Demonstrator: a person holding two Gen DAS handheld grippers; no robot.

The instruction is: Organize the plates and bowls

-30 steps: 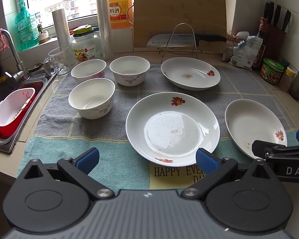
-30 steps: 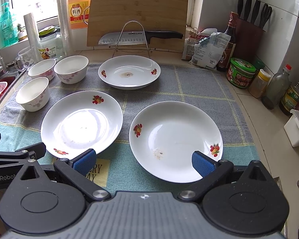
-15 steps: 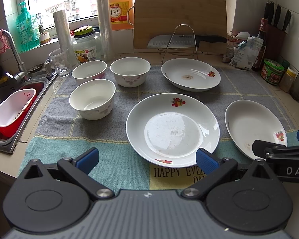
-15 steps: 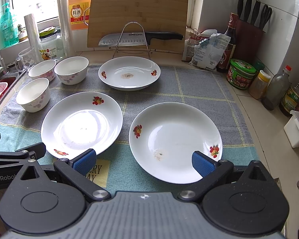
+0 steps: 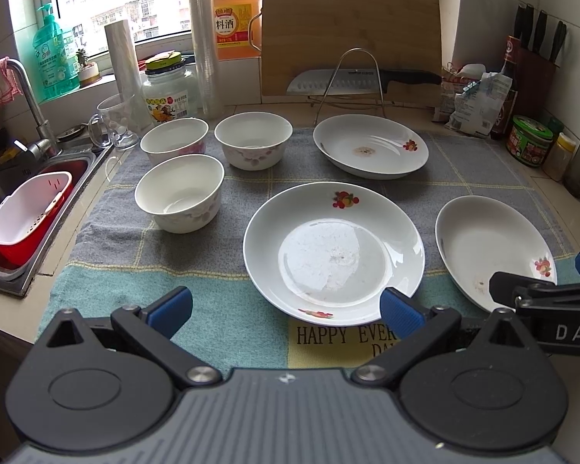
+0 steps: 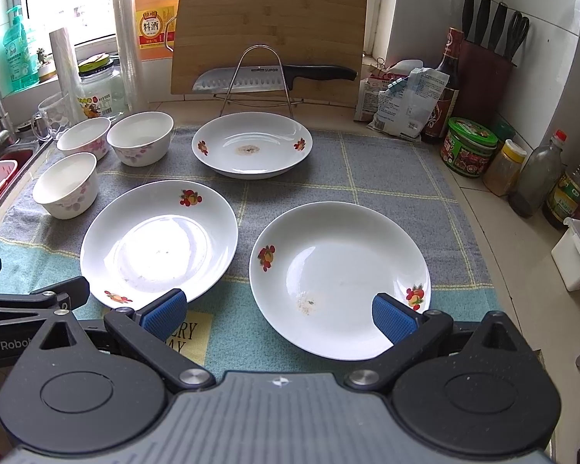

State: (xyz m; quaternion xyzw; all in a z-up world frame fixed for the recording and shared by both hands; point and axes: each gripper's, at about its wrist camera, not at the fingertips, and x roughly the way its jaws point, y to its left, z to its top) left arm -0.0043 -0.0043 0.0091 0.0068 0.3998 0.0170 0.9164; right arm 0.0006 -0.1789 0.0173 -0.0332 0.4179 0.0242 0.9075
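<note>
Three white plates with fruit prints lie on a checked cloth: a middle plate [image 5: 332, 251] [image 6: 158, 239], a right plate [image 5: 491, 247] [image 6: 340, 274] and a far plate [image 5: 371, 145] [image 6: 251, 143]. Three white bowls stand at the left: a near bowl [image 5: 179, 193] [image 6: 65, 185], a far left bowl [image 5: 174, 141] [image 6: 84, 137] and a far right bowl [image 5: 253, 139] [image 6: 140, 137]. My left gripper [image 5: 286, 309] hovers open at the middle plate's near edge. My right gripper [image 6: 278, 315] hovers open over the right plate's near rim. Neither holds anything.
A sink [image 5: 4, 193] with a red and white basket [image 5: 27, 212] lies at the left. A cutting board [image 6: 268, 38], knife on a wire stand [image 6: 259, 77], glass mug [image 5: 114, 123], jars and bottles line the back. Condiment bottles [image 6: 533, 181] and a knife block [image 6: 483, 69] stand at the right.
Both grippers have drifted slightly; the dishes sit a little lower in both views. Nothing on the cloth has moved and both grippers stay open.
</note>
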